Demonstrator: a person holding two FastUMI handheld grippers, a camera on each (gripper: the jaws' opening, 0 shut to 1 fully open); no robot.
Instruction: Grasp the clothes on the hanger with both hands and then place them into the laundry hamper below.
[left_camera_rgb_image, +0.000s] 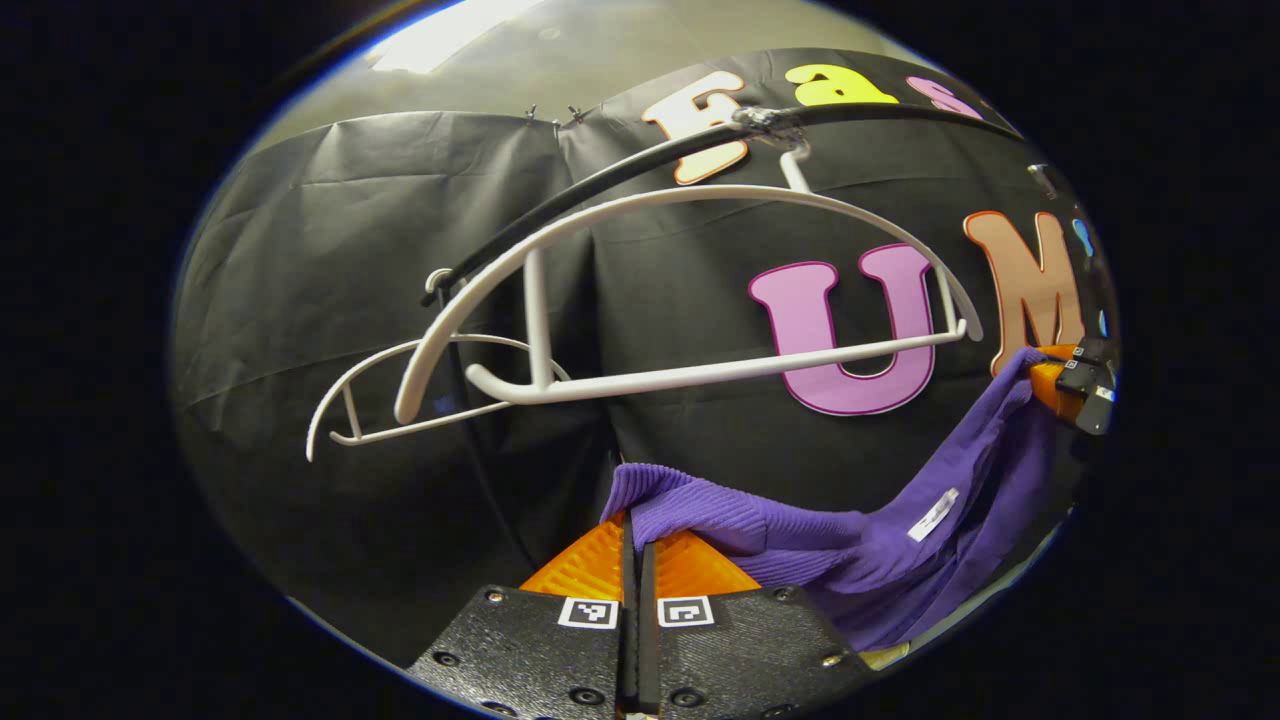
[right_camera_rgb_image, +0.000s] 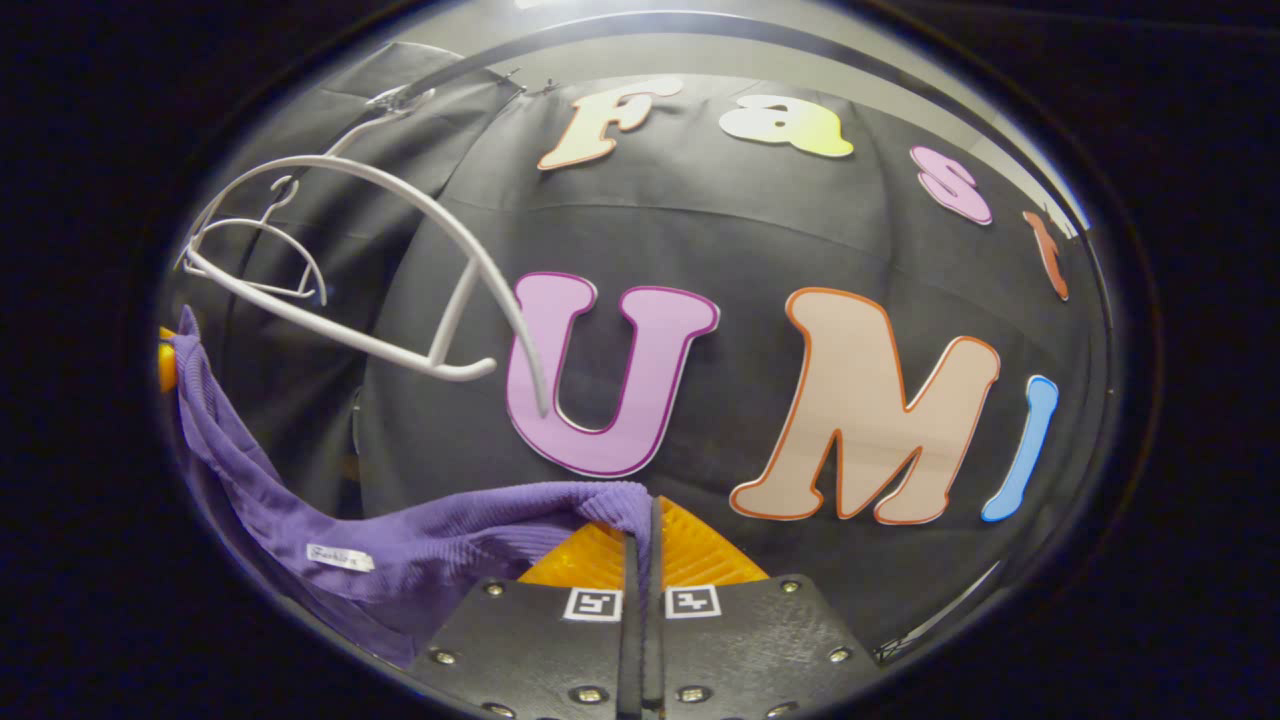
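Orange fingers of the left gripper are pressed together at the bottom of the left gripper view, with the ribbed edge of the purple garment pinched between their tips. From there the cloth runs off to the right and sags in a shallow curve, a small white label showing on it, then climbs to the right gripper at the far right edge, where its orange fingers meet the fabric.

In the right gripper view the right gripper shows its own fingers closed on the other end of the purple garment, the knit bunched over the fingertips. The cloth trails away to the left, dips, and rises to an orange shape at the left edge that is probably the left gripper; too little of it shows there to be sure.

Above the stretched garment hangs a bare white hanger from a black rail, tilted, well apart from the cloth. A second white hanger hangs behind it, farther along the rail. Both hangers also appear at the upper left of the right gripper view, the nearer one in front of the smaller one. Behind everything is the black cloth wall.
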